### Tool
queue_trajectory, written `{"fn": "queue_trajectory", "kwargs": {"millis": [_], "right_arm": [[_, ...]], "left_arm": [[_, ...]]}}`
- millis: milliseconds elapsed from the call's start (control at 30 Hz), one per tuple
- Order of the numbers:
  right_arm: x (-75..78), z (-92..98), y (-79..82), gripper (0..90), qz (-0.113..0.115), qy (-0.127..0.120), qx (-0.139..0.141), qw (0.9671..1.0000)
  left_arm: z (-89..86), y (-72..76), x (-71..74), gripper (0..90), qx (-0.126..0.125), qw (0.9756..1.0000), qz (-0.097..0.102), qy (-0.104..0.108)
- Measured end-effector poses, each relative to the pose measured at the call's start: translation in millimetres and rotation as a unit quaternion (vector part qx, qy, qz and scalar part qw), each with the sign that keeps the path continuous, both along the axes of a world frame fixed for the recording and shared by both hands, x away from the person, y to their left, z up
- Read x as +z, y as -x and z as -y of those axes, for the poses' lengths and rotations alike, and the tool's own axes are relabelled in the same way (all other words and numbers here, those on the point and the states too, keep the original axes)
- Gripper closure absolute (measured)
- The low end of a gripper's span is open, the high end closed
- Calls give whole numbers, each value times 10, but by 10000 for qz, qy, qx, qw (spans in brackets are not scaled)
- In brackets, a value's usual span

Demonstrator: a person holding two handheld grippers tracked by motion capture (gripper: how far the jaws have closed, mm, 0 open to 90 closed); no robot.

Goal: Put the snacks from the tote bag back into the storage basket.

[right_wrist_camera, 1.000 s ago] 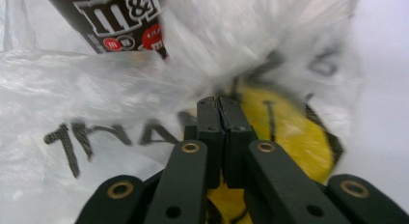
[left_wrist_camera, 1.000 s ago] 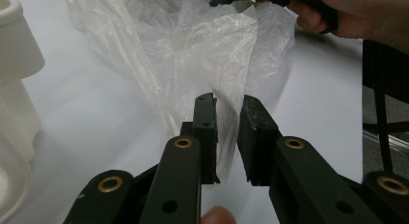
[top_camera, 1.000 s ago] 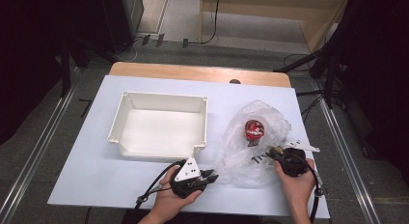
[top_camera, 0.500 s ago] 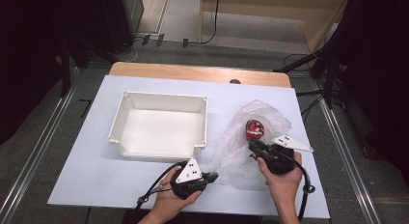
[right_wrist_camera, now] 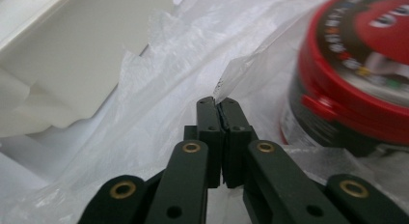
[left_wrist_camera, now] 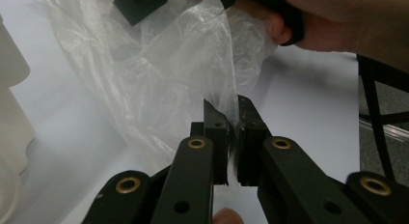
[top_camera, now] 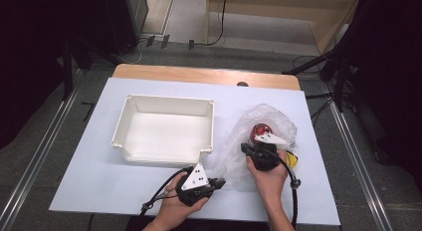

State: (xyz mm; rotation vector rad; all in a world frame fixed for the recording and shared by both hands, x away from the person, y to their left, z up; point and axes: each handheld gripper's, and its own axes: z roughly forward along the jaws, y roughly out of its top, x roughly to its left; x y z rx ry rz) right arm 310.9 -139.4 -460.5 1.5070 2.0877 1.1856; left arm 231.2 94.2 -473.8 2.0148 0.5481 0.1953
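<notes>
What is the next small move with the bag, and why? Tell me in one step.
Probably draw the two grippers gently apart to open the plastic bag. The left gripper is shut on one edge of the film and the right gripper on another, with the red-lidded container lying inside. Spreading the mouth would likely free the container.

Worktop (top_camera: 99, 156): white sheet over wooden top, wood strip exposed at far edge. White tray (top_camera: 166, 129) lies left of centre. Clear plastic bag (top_camera: 239, 146) just right of tray; yellow item (top_camera: 294, 161) beyond bag.
</notes>
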Motion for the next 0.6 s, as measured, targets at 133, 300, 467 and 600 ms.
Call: {"fn": "queue_trajectory", "kwargs": {"millis": [133, 300, 467, 600], "right_arm": [[-77, -105, -59, 900, -4, 51, 17, 10000], [-92, -95, -45, 717, 31, -116, 329, 9994], [83, 43, 186, 541, 539, -34, 490, 9973], [126, 317, 357, 527, 694, -217, 206, 9971]], "left_arm": [[-2, -4, 1, 769, 94, 10000, -12, -11], [-52, -16, 7, 520, 137, 9995, -89, 273], [-161, -34, 61, 384, 109, 9972, -260, 690], [-198, -33, 98, 304, 255, 9972, -254, 653]]}}
